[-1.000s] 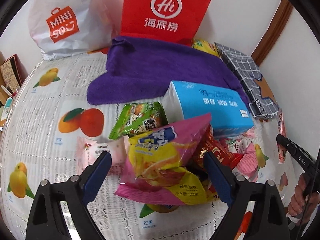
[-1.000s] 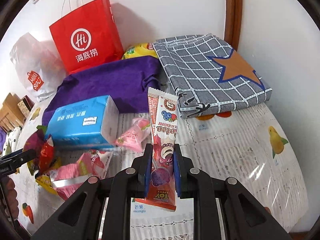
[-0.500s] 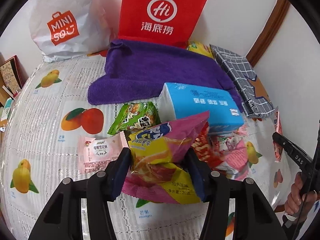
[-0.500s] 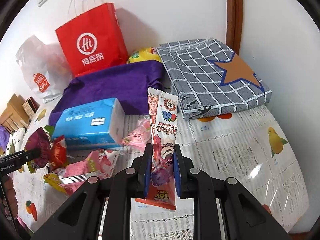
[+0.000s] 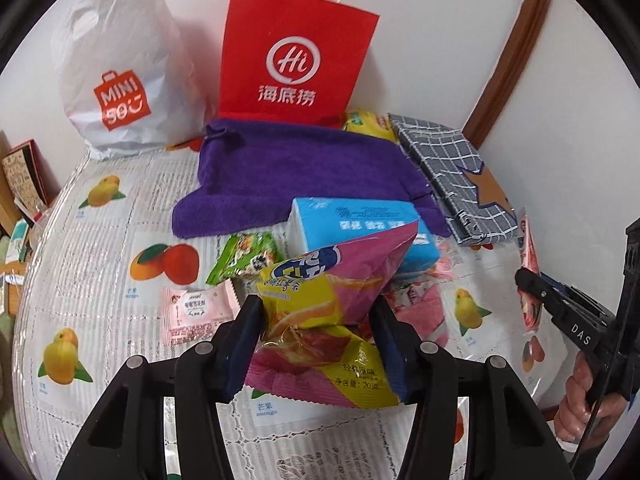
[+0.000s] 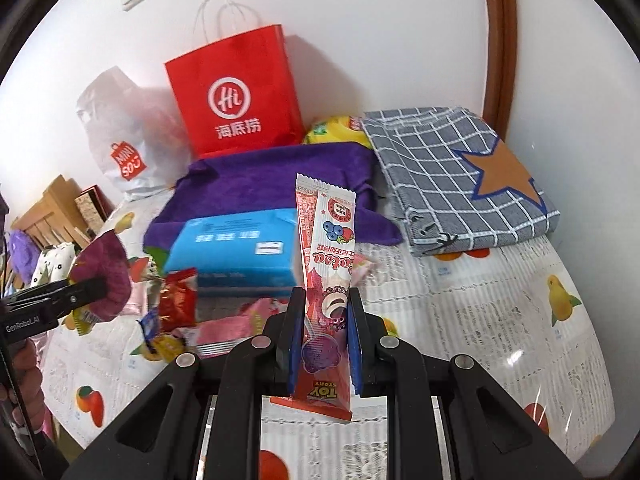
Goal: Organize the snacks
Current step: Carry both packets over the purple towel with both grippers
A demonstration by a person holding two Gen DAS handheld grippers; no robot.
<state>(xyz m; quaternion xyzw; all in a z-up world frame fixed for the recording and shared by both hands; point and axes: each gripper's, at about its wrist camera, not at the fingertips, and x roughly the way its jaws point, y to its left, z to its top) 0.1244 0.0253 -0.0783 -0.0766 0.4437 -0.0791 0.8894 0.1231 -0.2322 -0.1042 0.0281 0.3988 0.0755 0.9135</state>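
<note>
My left gripper is shut on a pink and yellow chip bag and holds it above the table. My right gripper is shut on a long red and white snack stick pack, held upright. The right gripper also shows at the right edge of the left wrist view. The left gripper with the chip bag shows at the left of the right wrist view. A green snack packet, a pink wafer packet and several pink and red packets lie on the table.
A blue tissue pack lies behind the snacks on the fruit-print tablecloth. A purple towel, a red paper bag, a white plastic bag and a folded grey checked cloth sit at the back by the wall.
My left gripper closed on the chip bag and lifted it off the pile. My right gripper rose a little, still holding the stick pack.
</note>
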